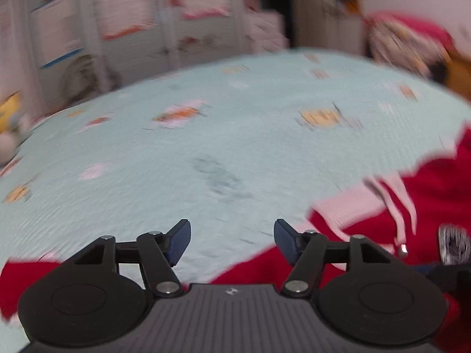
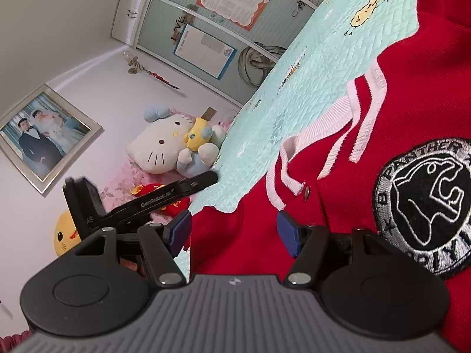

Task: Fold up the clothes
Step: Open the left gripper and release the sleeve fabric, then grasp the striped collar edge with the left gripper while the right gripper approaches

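Legibly stitched on red jacket (image 2: pixel 382 94): round badge (image 2: pixel 424 206) reading "PANTHER", remaining letters cut off. Lies spread on mint quilted bedspread (image 2: pixel 312 67), pink-striped collar (image 2: pixel 365 117) turned out. Printed on other tool's arm (image 2: pixel 176 195): "GenRobot", tail unclear. On wardrobe door (image 2: pixel 206 29): "LOVE". Right gripper (image 2: pixel 234 232): fingers wide apart over jacket hem, gripping nothing. Left gripper (image 1: pixel 232 241): fingers wide, empty, above bedspread beside jacket (image 1: pixel 412 206); view blurred. No containers seen. Hello Kitty plush (image 2: pixel 164 144) by wall.
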